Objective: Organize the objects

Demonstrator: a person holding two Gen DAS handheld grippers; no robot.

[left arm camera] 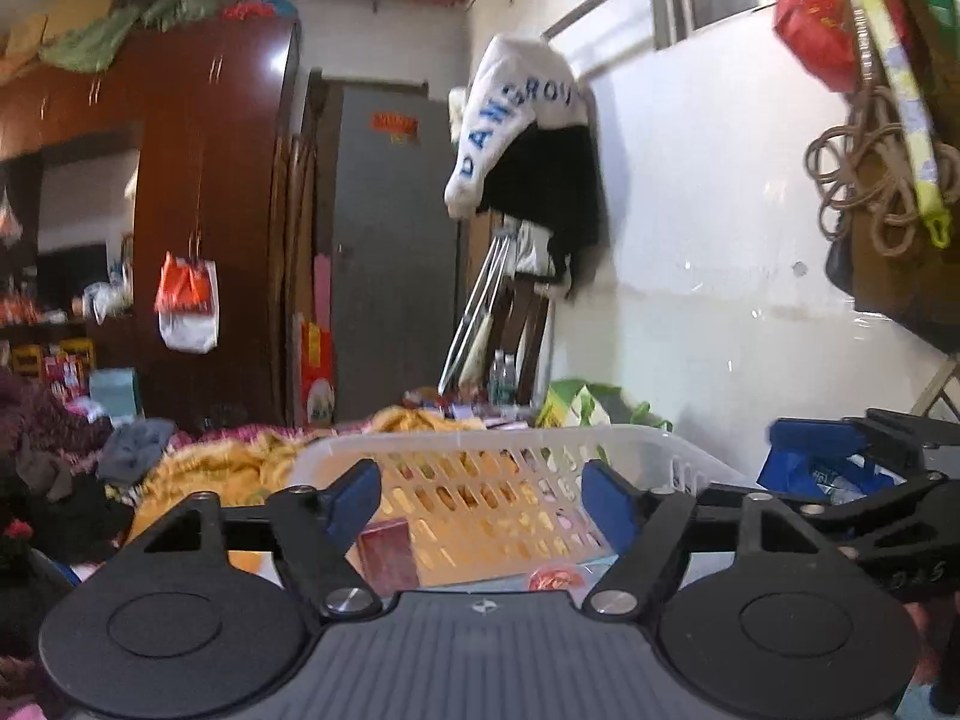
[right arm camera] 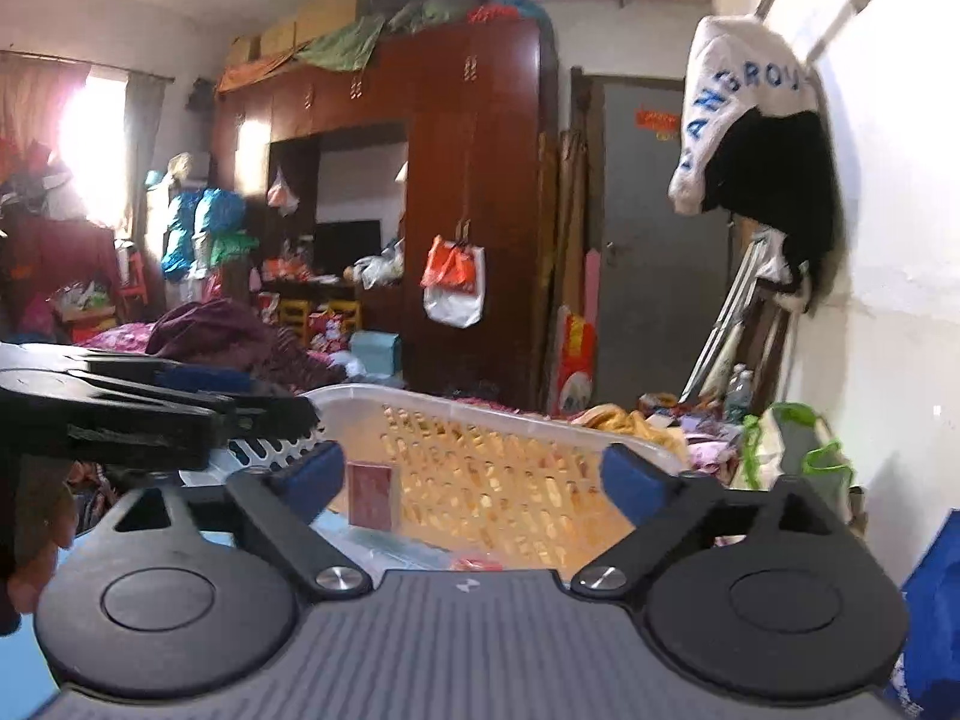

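Note:
A white perforated plastic basket (left arm camera: 480, 444) stands just ahead of both grippers, also seen in the right wrist view as the basket (right arm camera: 480, 414). A dark red box (left arm camera: 389, 558) stands upright inside it near the far wall, shown too as the red box (right arm camera: 370, 495). A small red packet (left arm camera: 551, 577) lies on the basket floor. My left gripper (left arm camera: 480, 501) is open above the basket with nothing between its blue pads. My right gripper (right arm camera: 474, 474) is open as well, empty, over the same basket. The right gripper (left arm camera: 852, 468) shows at the right of the left wrist view.
An orange blanket (left arm camera: 228, 468) and piled clothes cover the bed behind the basket. A white wall (left arm camera: 720, 240) runs along the right with a hanging white jacket (left arm camera: 516, 120). A green bag (right arm camera: 798, 450) and a blue bag (left arm camera: 804, 468) sit beside the basket. A brown wardrobe (right arm camera: 468, 210) stands at the back.

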